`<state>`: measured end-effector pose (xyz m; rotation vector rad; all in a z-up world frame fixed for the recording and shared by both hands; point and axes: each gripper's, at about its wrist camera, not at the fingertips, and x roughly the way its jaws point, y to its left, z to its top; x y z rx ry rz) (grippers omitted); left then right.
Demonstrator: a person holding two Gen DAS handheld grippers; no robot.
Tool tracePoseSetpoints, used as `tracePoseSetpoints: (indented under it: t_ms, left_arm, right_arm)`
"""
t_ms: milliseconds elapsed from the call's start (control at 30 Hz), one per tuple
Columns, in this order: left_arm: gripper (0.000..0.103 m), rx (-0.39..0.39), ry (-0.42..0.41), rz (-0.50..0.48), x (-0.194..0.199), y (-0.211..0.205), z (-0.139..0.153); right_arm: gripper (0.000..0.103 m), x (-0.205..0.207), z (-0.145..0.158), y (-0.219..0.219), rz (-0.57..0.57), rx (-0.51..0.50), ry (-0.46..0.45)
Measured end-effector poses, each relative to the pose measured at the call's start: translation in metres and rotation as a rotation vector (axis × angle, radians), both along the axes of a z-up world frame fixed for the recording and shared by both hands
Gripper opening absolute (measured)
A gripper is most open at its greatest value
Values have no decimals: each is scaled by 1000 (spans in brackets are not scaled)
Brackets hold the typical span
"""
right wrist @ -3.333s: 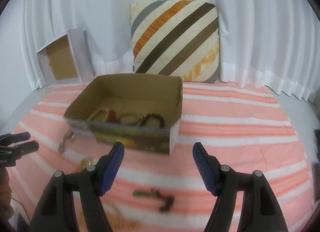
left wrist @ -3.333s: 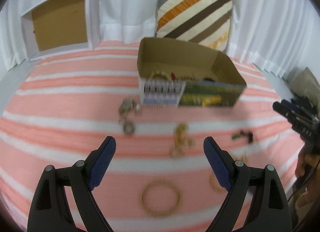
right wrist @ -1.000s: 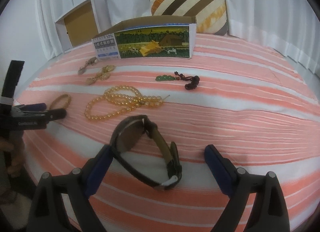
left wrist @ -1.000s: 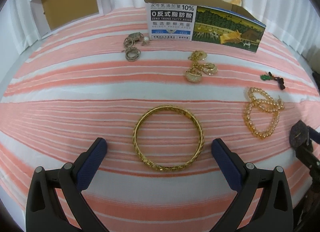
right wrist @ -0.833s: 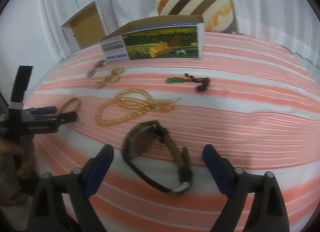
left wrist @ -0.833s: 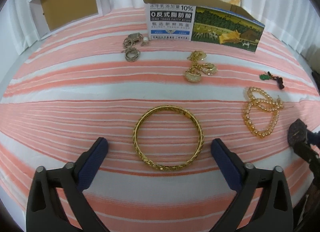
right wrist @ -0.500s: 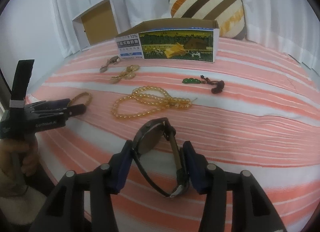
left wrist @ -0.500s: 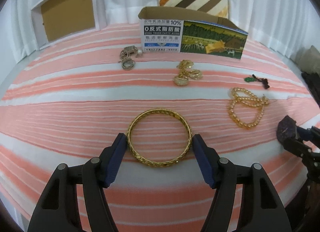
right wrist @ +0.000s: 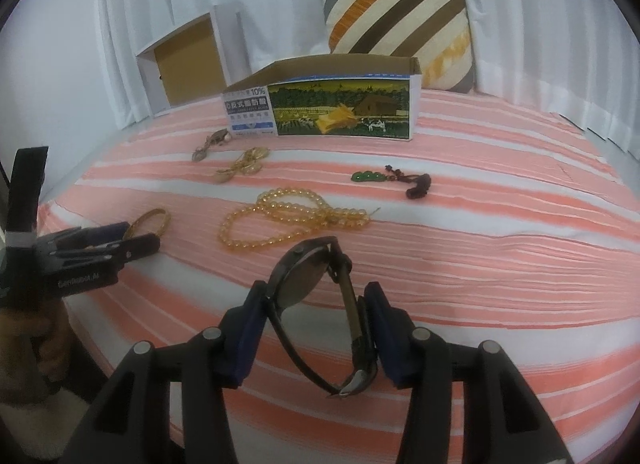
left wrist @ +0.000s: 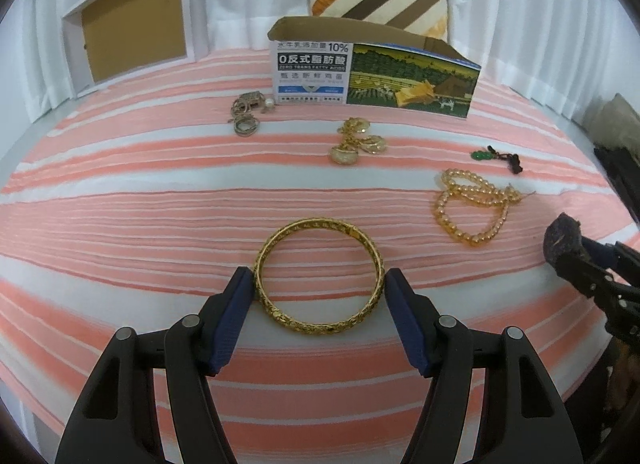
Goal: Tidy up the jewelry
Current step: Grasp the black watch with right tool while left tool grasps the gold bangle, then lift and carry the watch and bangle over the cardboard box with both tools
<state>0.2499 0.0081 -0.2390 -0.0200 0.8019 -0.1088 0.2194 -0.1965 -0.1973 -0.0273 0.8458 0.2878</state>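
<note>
Pink-and-white striped bedding covers a bed (left wrist: 120, 224) ringed by white curtains. Nearest, the left tool (left wrist: 318, 286) is clenched on a gold bangle (left wrist: 318, 270) lying flat, its blue pads pressing opposite sides of the rim, probably for a lift. The right tool (right wrist: 316, 314) grips a dark wristwatch (right wrist: 308, 284) standing on edge, pads against case and strap; its clasp end is cut off by the pads. Both tools' jaws closed in during the last second. Beyond lie amber beads (right wrist: 280, 220), a green pendant (right wrist: 366, 177) and gold pieces (details too small to read). Farthest, the printed cardboard box (right wrist: 340, 110), likely the destination, hides its contents behind its wall.
</note>
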Motion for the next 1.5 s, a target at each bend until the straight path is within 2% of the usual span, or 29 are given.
tracePoseSetpoints:
  t_ms: [133,267,333,367,433,467,567,667,767,800,833,867,900,967,1133,1500]
  left_arm:
    - [69,28,-5,-5,-1,-4,-2]
    - [69,43,-12,1,-2,-5,-4]
    - [70,47,-8,2,-1,-6,-4]
    - [71,46,-6,4,-1,-6,-4]
    - [80,44,5,4,0,-6,-4]
    - [85,49,10,3,1,-7,-5]
    - [86,50,6,5,0,-6,-6]
    - [87,50,6,7,-1,-6,-7]
    - [86,50,2,8,-1,-5,-7]
    - [85,49,1,9,-1,-5,-7]
    - [73,48,-8,9,-2,-6,-6]
    - [69,50,-15,8,-2,-7,-4]
    - [69,50,-13,8,-1,-7,-4]
    - [68,39,-17,7,-2,-6,-4]
    - [68,7,-25,7,-8,-3,6]
    - [68,-37,-40,10,-3,-3,48]
  right_arm:
    - [50,3,-7,-2,-14,-1,15]
    - [58,2,-11,-2,-8,-18,6]
    - [65,0,-12,3,15,-45,-11]
    - [74,-2,-14,7,30,-55,-17]
    - [86,-4,-17,19,44,-105,-24]
    - [87,-5,-18,22,35,-124,-32]
    - [88,-5,-18,20,11,-114,-18]
    - [94,-5,-18,14,79,-81,-7]
    - [94,-3,-18,16,99,-109,12]
    - [94,-2,-17,15,92,-110,19]
    - [92,-1,-16,15,68,-112,23]
    - [75,-1,-15,15,47,-113,16]
    - [50,-1,-13,12,26,-115,0]
    - [45,0,-11,9,35,-93,5]
    - [42,-7,0,7,28,-49,-3]
    - [42,1,34,14,30,-3,-64]
